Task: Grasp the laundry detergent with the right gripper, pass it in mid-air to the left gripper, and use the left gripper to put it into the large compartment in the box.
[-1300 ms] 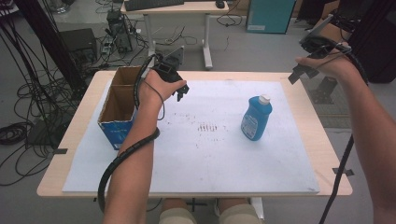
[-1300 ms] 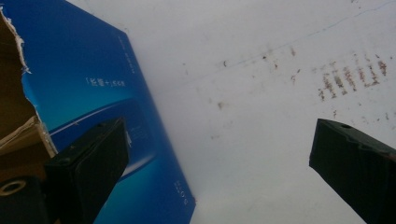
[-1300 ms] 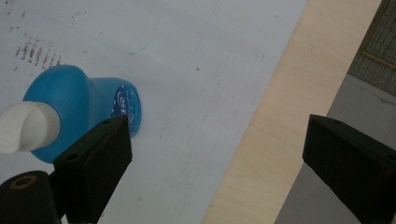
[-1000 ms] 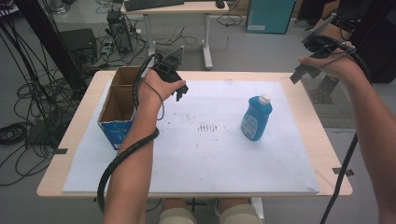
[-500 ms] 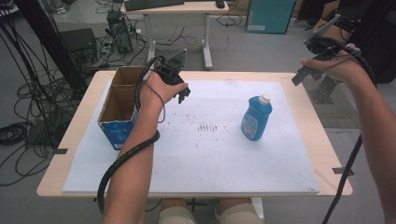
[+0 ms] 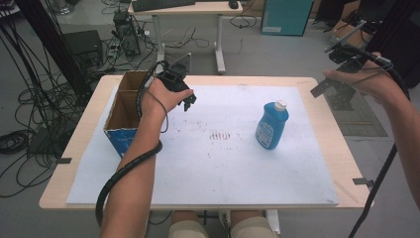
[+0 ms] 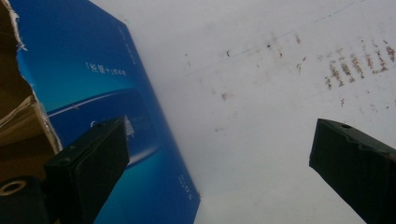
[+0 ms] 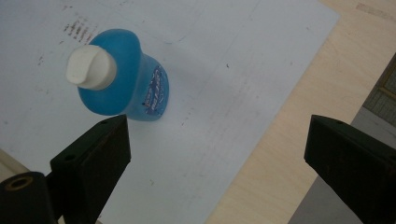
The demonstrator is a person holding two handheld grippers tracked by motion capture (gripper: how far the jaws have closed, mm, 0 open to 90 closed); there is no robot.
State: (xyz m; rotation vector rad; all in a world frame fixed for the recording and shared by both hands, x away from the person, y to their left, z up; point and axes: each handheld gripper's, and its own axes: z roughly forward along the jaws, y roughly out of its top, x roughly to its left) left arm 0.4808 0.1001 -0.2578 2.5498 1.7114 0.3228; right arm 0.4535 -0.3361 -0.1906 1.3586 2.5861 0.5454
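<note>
A blue bottle with a white cap (image 6: 271, 126) stands upright on the white sheet (image 6: 208, 168), right of the middle. It also stands in the right gripper view (image 8: 126, 79), below and left of the open jaws. My right gripper (image 6: 333, 93) hangs open in the air beyond the table's far right corner, with nothing between its jaws (image 8: 217, 135). An open cardboard box with blue sides (image 6: 124, 111) sits at the left. My left gripper (image 6: 187, 100) hovers open just right of the box. Its wide jaws (image 7: 219, 140) frame bare sheet, with the box's blue wall (image 7: 93, 84) beside them.
Brownish smudges (image 6: 220, 135) mark the sheet's middle. The wooden table edge (image 6: 341, 148) borders the sheet on the right. Beyond the table stand a small desk (image 6: 185, 10) and a teal cabinet (image 6: 285, 15), and cables (image 6: 29, 129) lie on the floor at the left.
My right hand has drifted slightly to the right and toward me with its gripper still open. The left hand, the box and the bottle have stayed put.
</note>
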